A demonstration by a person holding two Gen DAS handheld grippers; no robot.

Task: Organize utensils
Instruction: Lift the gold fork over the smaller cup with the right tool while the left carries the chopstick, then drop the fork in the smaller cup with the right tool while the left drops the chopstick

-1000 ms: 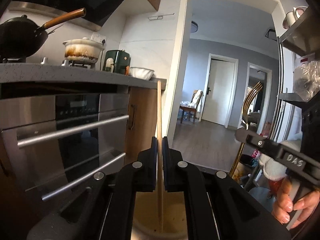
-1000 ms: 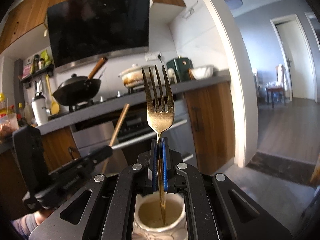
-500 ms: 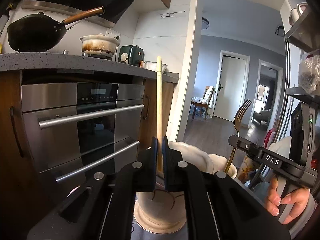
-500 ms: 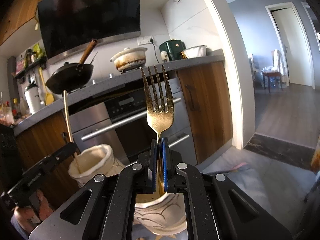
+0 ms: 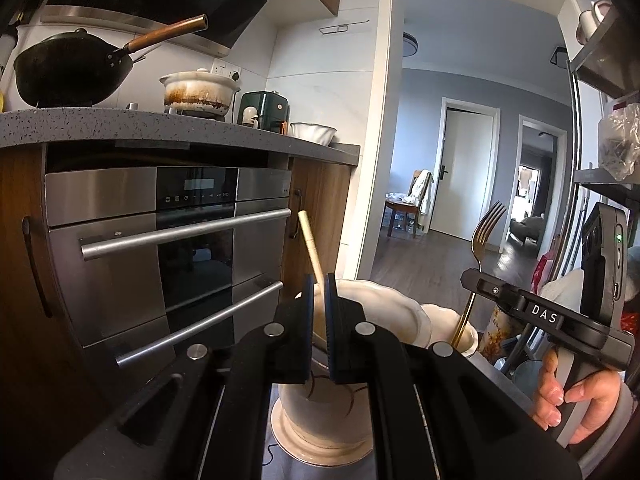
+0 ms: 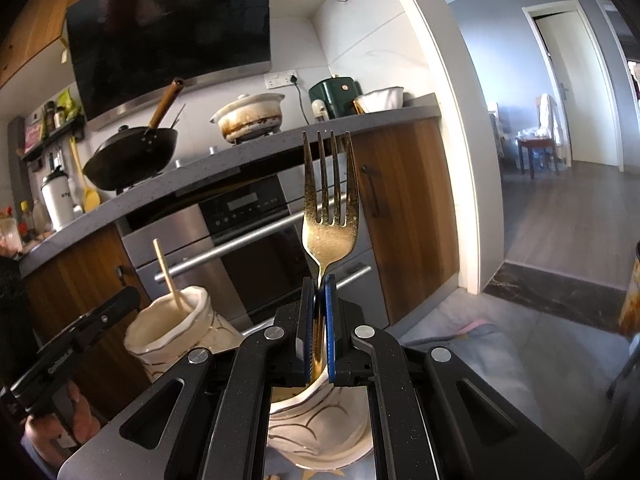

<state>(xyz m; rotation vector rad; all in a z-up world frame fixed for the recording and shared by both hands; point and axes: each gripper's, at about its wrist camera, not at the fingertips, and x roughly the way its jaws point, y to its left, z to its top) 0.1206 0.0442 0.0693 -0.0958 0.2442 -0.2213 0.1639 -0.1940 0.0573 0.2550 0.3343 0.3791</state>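
Observation:
A wooden chopstick [image 5: 311,249] leans in a cream ceramic holder [image 5: 320,412]; it also shows in the right wrist view [image 6: 168,276] in that holder [image 6: 172,332]. My left gripper [image 5: 319,280] has its jaws slightly apart around the stick, no longer clamping it. My right gripper [image 6: 319,284] is shut on a gold fork [image 6: 330,216], tines up, its handle reaching down into a second cream holder [image 6: 320,428]. From the left wrist view the fork [image 5: 482,236] stands in that holder [image 5: 460,332].
An oven [image 5: 180,248] with steel bar handles and wooden cabinets [image 6: 404,208] stand just behind the holders. The counter [image 5: 120,128] carries a black wok [image 5: 68,68], a white pot and a green appliance. A metal rack [image 5: 600,160] is at the right. A doorway opens to a hall.
Both grippers have lowered the utensils into the holders. The chopstick has slid down and now leans free between the left jaws. The fork stays clamped.

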